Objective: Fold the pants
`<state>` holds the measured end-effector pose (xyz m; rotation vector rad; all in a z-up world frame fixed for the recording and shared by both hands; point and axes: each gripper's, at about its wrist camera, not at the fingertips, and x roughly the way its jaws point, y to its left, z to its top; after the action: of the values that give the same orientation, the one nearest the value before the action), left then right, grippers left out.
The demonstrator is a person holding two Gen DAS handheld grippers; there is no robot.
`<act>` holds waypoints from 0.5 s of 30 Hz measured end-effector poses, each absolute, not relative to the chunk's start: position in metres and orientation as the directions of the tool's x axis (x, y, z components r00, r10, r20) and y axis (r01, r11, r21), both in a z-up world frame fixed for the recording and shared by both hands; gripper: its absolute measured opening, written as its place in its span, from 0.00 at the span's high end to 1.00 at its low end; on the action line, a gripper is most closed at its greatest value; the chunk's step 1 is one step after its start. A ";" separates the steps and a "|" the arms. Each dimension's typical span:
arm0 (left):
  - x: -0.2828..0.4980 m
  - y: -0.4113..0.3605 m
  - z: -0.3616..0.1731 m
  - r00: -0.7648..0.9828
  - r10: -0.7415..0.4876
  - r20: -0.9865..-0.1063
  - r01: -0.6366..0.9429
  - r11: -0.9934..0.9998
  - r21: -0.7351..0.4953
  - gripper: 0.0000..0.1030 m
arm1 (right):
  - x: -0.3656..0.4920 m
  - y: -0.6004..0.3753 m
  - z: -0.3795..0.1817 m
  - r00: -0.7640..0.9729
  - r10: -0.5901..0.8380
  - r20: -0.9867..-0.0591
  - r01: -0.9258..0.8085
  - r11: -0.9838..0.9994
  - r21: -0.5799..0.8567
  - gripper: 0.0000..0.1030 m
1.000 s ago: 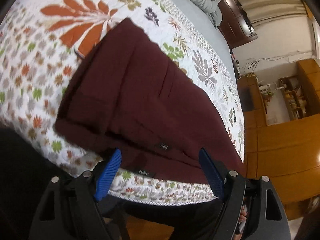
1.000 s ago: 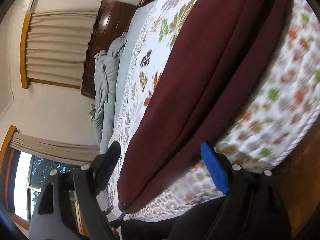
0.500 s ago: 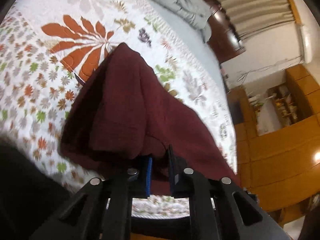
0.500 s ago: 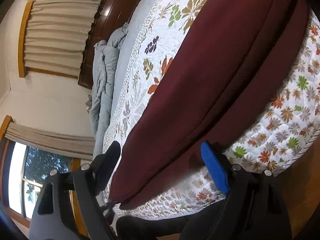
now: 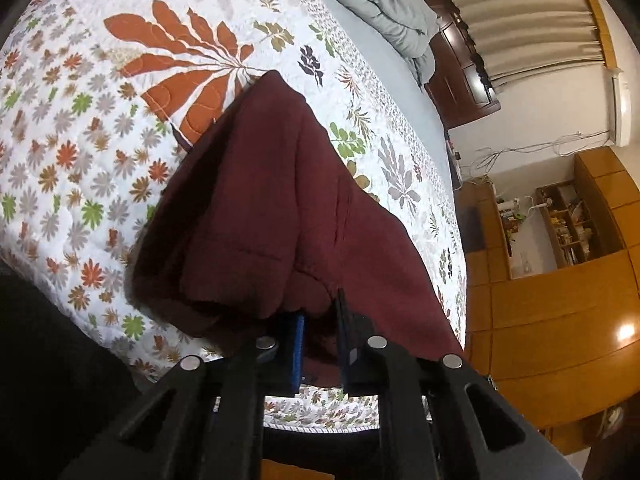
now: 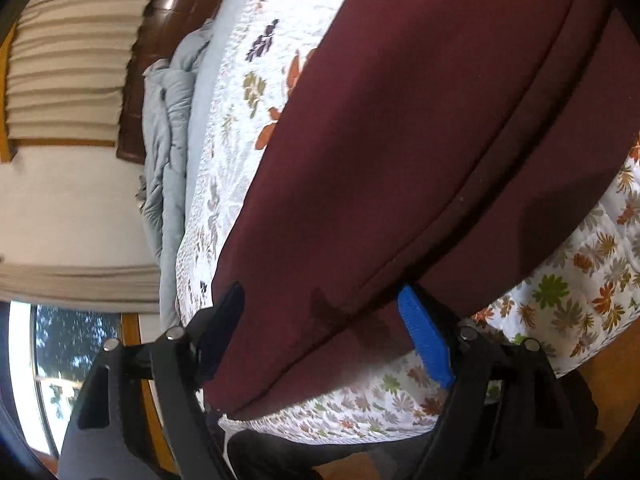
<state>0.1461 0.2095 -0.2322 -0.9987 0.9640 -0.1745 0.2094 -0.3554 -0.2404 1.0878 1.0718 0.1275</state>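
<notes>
Dark maroon pants [image 5: 260, 216] lie on a floral quilt [image 5: 80, 128] on the bed. My left gripper [image 5: 320, 322] is shut on the near edge of the pants and lifts it, so the cloth bunches and hangs in folds. In the right wrist view the pants [image 6: 400, 152] lie long and flat, folded lengthwise. My right gripper [image 6: 324, 320] is open, its jaws standing either side of the near end of the pants, low against the cloth.
A grey duvet [image 5: 384, 12] is heaped at the bed's head by a dark wooden headboard [image 5: 460, 76]. Curtains [image 5: 520, 16] hang behind. Wooden cabinets and shelves [image 5: 560, 240] stand beyond the bed. The quilt's edge [image 6: 360, 412] is near my right gripper.
My left gripper closed on the pants' edge and lifted it, bunching the cloth. My right gripper moved down and forward over the pants' end, still open.
</notes>
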 end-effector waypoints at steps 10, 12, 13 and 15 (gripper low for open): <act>0.130 0.222 -0.230 0.577 -0.542 -0.612 -0.285 0.568 -0.772 0.88 | 0.180 -0.352 -0.239 0.481 0.566 -0.670 0.368 0.563 0.740 0.92; 0.130 0.221 -0.236 0.569 -0.541 -0.619 -0.297 0.566 -0.769 0.88 | 0.180 -0.352 -0.241 0.483 0.561 -0.673 0.363 0.571 0.736 0.92; 0.130 0.221 -0.238 0.571 -0.537 -0.621 -0.298 0.570 -0.766 0.88 | 0.182 -0.351 -0.241 0.485 0.562 -0.670 0.360 0.571 0.738 0.91; 0.128 0.221 -0.241 0.563 -0.531 -0.633 -0.310 0.574 -0.758 0.87 | 0.185 -0.350 -0.245 0.474 0.582 -0.660 0.359 0.557 0.749 0.82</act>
<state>0.1282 0.2207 -0.2415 -0.9929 1.0061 -0.1587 0.1854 -0.3500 -0.2446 1.0247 1.1192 0.1708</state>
